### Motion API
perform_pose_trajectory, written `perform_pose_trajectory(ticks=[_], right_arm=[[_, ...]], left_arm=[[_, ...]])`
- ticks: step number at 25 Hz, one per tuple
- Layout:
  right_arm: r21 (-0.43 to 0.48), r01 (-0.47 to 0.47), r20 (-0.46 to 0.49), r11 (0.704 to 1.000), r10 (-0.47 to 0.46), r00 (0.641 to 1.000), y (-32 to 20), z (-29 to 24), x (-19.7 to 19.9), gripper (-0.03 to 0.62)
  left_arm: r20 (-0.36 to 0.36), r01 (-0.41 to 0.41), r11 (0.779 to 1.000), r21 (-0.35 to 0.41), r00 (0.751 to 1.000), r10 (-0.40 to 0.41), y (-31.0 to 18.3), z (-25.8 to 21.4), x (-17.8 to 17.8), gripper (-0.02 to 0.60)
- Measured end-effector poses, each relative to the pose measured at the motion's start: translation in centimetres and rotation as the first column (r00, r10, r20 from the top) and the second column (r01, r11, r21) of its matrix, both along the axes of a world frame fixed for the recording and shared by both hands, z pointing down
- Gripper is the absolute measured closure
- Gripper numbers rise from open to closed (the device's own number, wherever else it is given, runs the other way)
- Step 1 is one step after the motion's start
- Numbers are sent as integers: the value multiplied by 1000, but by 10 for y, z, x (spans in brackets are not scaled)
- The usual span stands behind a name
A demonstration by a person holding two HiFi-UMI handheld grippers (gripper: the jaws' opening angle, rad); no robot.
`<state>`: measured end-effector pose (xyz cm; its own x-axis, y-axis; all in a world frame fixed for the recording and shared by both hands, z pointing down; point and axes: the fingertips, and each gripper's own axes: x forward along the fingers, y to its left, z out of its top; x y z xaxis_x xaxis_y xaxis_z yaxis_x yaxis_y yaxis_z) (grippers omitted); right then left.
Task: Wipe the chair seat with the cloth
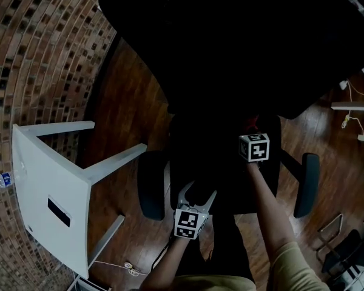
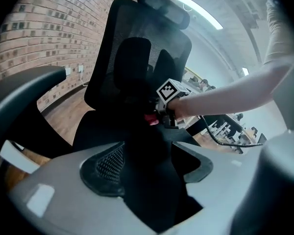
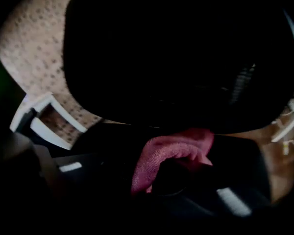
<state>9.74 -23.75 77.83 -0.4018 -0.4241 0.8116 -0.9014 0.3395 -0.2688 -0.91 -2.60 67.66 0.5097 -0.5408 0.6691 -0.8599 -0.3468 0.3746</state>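
The left gripper (image 1: 198, 194) hangs over the front edge of the black office chair's padded seat (image 1: 230, 171). In the left gripper view its grey jaws with black ribbed pads (image 2: 105, 164) stand wide apart with only the dark seat (image 2: 100, 126) showing between them, and whether they touch it cannot be told. The right gripper (image 1: 253, 137) reaches further in, to the back of the seat just under the black mesh backrest (image 1: 230, 47). Its jaws are closed on a fold of pink fluffy cloth (image 3: 162, 153), which bulges up and forward from between them. From the left gripper view the same cloth (image 2: 151, 119) sits low at the seat's rear, under the right gripper (image 2: 162, 115). A white table (image 1: 45, 180) stands near the chair's left armrest (image 1: 151, 190), beside a brick wall (image 1: 42, 47)
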Motion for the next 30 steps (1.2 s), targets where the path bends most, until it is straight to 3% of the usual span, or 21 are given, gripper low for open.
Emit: perform_pose_trajectory(ticks=[1, 4, 6, 9, 12, 14, 15, 16, 18, 20, 22, 23, 24, 26, 27, 28, 30], right_arm=[[0, 68, 137, 998, -67, 988, 10, -11, -54, 577], [-1, 204, 435, 979, -183, 881, 44, -43, -192, 577], [2, 252, 484, 968, -222, 847, 52, -41, -243, 577], [-69, 261, 415, 963, -210, 885, 54, -5, -256, 577], [-123, 121, 264, 985, -86, 961, 48, 17, -188, 577], [-102, -7, 85, 995, 16, 996, 36, 27, -103, 577], [-82, -69, -17, 994, 68, 998, 33, 29, -54, 577], [-56, -120, -139, 991, 112, 984, 35, 29, -4, 577], [-4, -194, -360, 981, 180, 915, 43, 21, 84, 579], [26, -237, -472, 971, 221, 853, 44, 11, 139, 579], [37, -229, -522, 973, 214, 826, 38, 7, 163, 577], [36, -208, -509, 977, 198, 838, 33, 7, 161, 579], [30, -176, -456, 984, 170, 874, 30, 8, 148, 579], [13, -79, -221, 997, 80, 972, 30, 4, 85, 579], [1, -20, -69, 1000, 20, 997, 36, -2, 41, 579], [-13, 40, 81, 999, -39, 996, 44, -10, -7, 579], [-38, 150, 327, 988, -129, 936, 65, -27, -102, 579]], left_arm=[[3, -6, 1000, 15, 1000, 6, -2, -6, -5, 299], [13, 0, 999, 37, 1000, -1, 3, -16, -23, 299], [19, 13, 999, 37, 1000, -14, 6, -14, -32, 299], [32, 9, 1000, 21, 999, -10, 11, -4, -38, 302], [33, -14, 1000, 16, 999, 13, 16, -1, -32, 302], [14, -23, 999, 28, 1000, 23, 9, -3, -24, 302], [7, -28, 999, 30, 1000, 28, 6, -6, -21, 302], [3, -36, 999, 30, 999, 36, 7, -8, -18, 302], [3, -54, 998, 34, 999, 54, 10, -13, -15, 302], [-5, -62, 997, 44, 998, 62, 9, -14, -10, 302], [-15, -62, 997, 46, 998, 63, 6, -10, -2, 302], [-11, -64, 997, 38, 998, 65, 6, -8, 0, 302], [2, -68, 997, 21, 998, 68, 9, -4, 1, 302], [31, -70, 997, -22, 997, 71, 19, 1, -2, 289], [36, -66, 997, -39, 997, 68, 25, 1, -6, 287], [35, -61, 997, -50, 997, 63, 31, 0, -9, 287], [31, -56, 997, -57, 998, 58, 39, -5, -16, 288]])
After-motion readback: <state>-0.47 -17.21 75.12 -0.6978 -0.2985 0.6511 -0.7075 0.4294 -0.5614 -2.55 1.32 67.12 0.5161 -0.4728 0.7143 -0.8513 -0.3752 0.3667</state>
